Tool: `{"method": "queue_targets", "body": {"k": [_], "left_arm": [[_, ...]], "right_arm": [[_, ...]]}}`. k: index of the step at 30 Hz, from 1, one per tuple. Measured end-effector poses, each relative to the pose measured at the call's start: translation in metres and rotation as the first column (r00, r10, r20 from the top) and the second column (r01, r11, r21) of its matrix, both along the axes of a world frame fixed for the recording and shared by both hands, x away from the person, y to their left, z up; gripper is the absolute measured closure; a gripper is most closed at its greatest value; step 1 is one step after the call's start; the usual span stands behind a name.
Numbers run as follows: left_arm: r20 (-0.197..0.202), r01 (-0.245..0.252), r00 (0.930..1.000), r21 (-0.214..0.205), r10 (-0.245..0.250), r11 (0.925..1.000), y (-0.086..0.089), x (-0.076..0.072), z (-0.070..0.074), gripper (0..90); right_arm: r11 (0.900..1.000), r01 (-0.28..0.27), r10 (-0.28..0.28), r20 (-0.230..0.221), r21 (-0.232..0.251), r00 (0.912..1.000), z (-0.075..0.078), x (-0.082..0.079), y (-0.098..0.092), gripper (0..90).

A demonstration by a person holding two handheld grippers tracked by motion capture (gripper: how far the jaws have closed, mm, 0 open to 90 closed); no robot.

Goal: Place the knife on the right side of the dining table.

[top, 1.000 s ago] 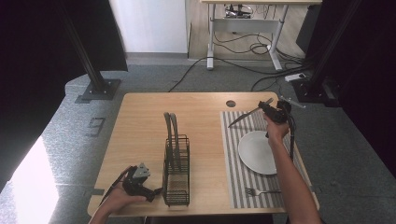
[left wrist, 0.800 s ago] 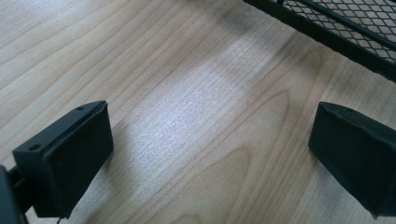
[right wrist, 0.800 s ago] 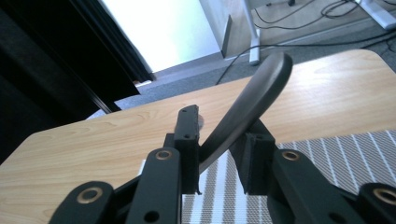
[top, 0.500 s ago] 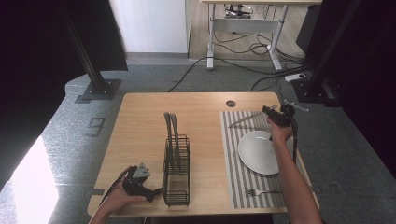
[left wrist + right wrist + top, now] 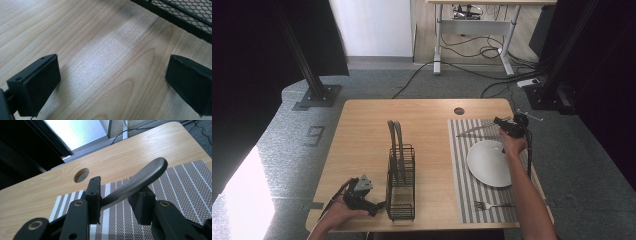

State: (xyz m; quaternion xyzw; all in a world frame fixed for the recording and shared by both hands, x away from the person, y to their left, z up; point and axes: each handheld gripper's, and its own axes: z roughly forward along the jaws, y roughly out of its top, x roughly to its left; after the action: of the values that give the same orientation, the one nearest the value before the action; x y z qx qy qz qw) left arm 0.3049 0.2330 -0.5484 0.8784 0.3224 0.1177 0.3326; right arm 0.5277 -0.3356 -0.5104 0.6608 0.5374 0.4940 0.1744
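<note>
Right gripper carries a knife over the placemat's far edge

Right gripper (image 5: 506, 125) is clamped on a dull grey metal table knife (image 5: 135, 183), held above the striped brown placemat (image 5: 460, 165) beyond the round white plate (image 5: 489, 162). Left gripper (image 5: 112, 82), jaws wide and empty, sits at the table's near left corner beside the black wire rack (image 5: 400, 180). Likely placing: keep the knife level, lower slowly, clear the plate rim
</note>
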Motion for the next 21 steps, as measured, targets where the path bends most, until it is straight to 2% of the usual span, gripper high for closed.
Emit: {"method": "queue_targets", "body": {"k": [12,21], "left_arm": [[0.0,0.001,1.0,0.0,-0.001,1.0,0.0,0.0,0.0,0.0],[0.0,0.001,1.0,0.0,-0.001,1.0,0.0,0.0,0.0,0.0]], "right_arm": [[0.9998,0.015,-0.014,-0.053,0.015,0.9985,-0.008,0.001,-0.005,58.9],[0.9991,0.029,-0.027,-0.069,0.031,0.9973,-0.013,0.001,-0.008,57.7]]}}
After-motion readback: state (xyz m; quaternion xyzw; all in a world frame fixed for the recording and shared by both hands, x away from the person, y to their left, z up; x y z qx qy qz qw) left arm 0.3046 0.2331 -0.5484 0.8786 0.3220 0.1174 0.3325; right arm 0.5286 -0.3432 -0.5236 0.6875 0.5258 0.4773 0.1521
